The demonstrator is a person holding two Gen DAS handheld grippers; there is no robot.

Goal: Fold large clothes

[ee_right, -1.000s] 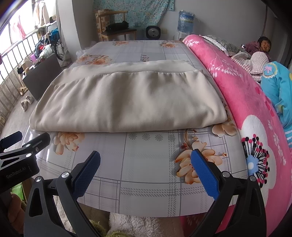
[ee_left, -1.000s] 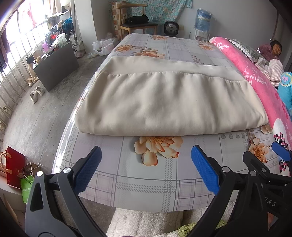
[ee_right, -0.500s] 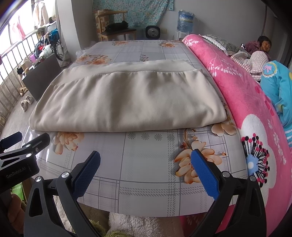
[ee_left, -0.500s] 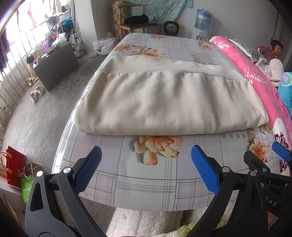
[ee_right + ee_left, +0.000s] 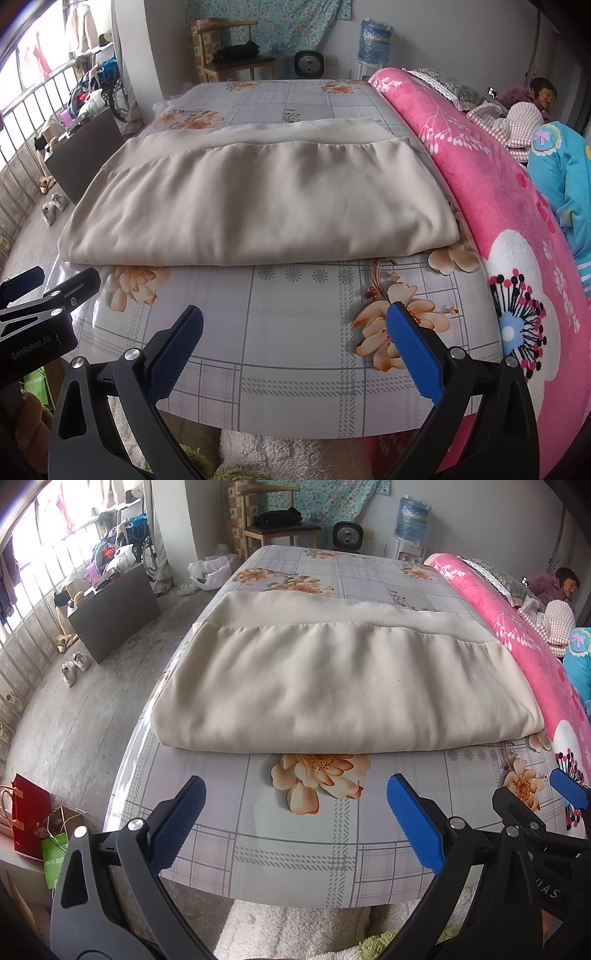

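Observation:
A large beige garment (image 5: 332, 686) lies folded flat on the floral plaid tabletop (image 5: 295, 849), its folded edge facing me. The right wrist view shows the same beige garment (image 5: 258, 206) on the tabletop (image 5: 295, 332). My left gripper (image 5: 295, 823) hovers open above the table's near edge, short of the garment, nothing between its blue pads. My right gripper (image 5: 293, 350) is also open and empty, a little to the right of the left one. The right gripper's tip (image 5: 569, 794) shows at the left view's right edge, and the left gripper's tip (image 5: 22, 284) at the right view's left edge.
A pink flowered blanket (image 5: 498, 206) runs along the table's right side. A person (image 5: 543, 96) sits at the far right behind it. A chair (image 5: 280, 520), a fan (image 5: 347, 535) and a water bottle (image 5: 412, 513) stand at the back wall. Shoes (image 5: 74, 664) and bags (image 5: 29, 823) lie on the floor left.

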